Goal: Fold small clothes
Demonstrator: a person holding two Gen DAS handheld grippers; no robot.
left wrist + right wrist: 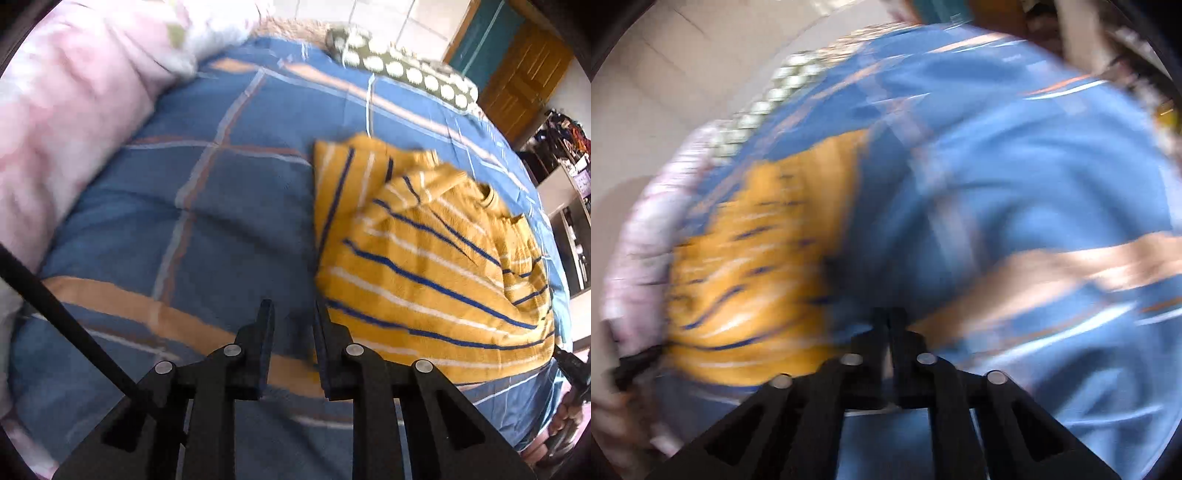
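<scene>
A small yellow shirt with blue and white stripes (424, 258) lies partly folded on the blue plaid bedspread (221, 206), right of centre in the left wrist view. My left gripper (293, 314) is open and empty, just off the shirt's lower left edge. In the blurred right wrist view the same shirt (750, 266) lies to the left. My right gripper (889, 317) is shut and empty over the bedspread (1034, 192), right of the shirt.
A pink quilt (62, 122) is piled at the bed's left. A green pillow with white dots (399, 70) lies at the far edge. A wooden door (524, 74) and shelves (569, 192) stand beyond the bed on the right.
</scene>
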